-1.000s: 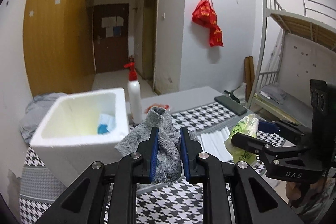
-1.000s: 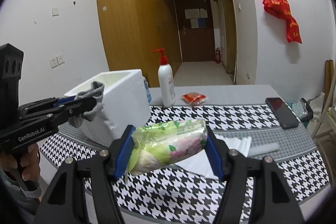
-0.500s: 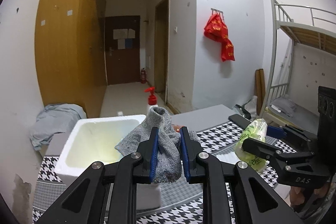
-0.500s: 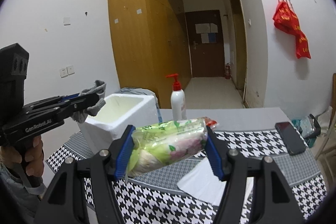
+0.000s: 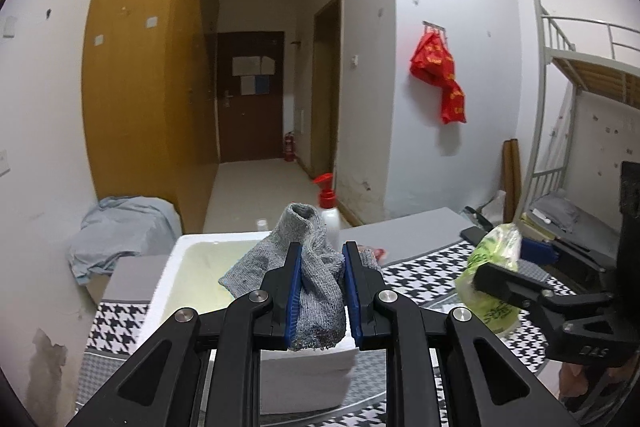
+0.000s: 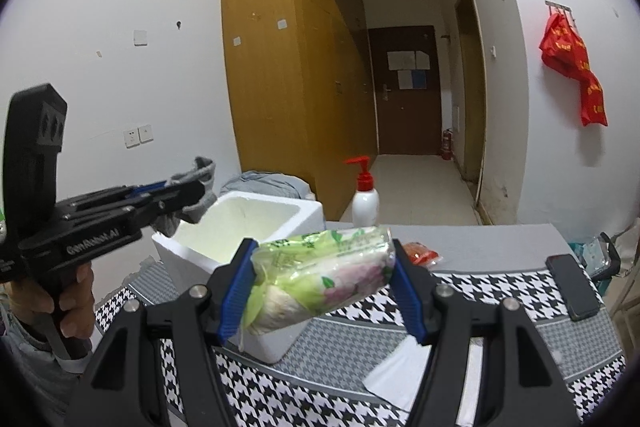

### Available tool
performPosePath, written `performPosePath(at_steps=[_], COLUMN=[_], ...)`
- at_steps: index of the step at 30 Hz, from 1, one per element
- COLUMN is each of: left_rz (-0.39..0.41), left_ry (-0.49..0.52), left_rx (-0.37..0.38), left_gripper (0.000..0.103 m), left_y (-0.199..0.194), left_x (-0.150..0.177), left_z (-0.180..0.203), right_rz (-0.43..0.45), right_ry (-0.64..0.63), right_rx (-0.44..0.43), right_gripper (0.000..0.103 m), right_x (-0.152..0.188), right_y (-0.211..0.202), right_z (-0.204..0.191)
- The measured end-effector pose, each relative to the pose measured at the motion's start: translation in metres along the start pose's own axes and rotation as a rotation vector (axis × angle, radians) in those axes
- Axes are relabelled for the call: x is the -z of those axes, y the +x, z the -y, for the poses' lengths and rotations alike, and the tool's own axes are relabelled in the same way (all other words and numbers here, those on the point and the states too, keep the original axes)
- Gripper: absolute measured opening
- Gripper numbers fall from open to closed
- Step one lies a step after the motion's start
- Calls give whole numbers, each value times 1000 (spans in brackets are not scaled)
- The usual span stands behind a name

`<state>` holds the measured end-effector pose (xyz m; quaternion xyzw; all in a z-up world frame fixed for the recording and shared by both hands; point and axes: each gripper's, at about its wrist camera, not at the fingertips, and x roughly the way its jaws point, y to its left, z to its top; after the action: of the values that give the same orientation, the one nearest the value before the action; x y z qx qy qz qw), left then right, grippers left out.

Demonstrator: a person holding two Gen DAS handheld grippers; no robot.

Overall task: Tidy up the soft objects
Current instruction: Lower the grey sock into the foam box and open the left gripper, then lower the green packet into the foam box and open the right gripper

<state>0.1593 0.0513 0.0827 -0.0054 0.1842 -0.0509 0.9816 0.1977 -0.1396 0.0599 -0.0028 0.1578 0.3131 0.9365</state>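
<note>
The white foam box [image 6: 256, 227] is left open at the top, unobstructed above. Its far side is flanked by the pump bottle [image 6: 365, 201]; the phone [image 6: 572, 287] lies well apart.

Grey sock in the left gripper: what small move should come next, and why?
Probably carry the left gripper a little forward over the white foam box before letting go. The grey sock is clamped between its pads and hangs above the box's near edge, so releasing here might drop it on the rim.
</note>
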Motion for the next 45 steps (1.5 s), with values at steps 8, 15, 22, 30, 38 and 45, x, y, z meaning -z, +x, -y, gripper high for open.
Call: performPosePath(at_steps=[8, 15, 22, 30, 38, 45], left_rz=[5, -7, -27, -28, 25, 34], left_ry=[-17, -15, -30, -88, -100, -103], left_rx=[-48, -71, -10, -40, -138, -217], left_gripper=[21, 21, 23, 81, 100, 102], left_y=[-1, 4, 28, 39, 18, 4], left_x=[3, 5, 6, 11, 14, 17], left_z=[-21, -35, -46, -65, -76, -90], right_rz=[-10, -27, -36, -47, -48, -74], right_ry=[-20, -28, -31, -35, -53, -74], right_rx=[-60, -84, -72, -54, -52, -55], right_gripper=[68, 68, 68, 68, 68, 68], right_x=[-5, -7, -4, -6, -11, -17], right_y=[21, 35, 38, 40, 43, 57], right_z=[-21, -34, -37, -37, -47, -56])
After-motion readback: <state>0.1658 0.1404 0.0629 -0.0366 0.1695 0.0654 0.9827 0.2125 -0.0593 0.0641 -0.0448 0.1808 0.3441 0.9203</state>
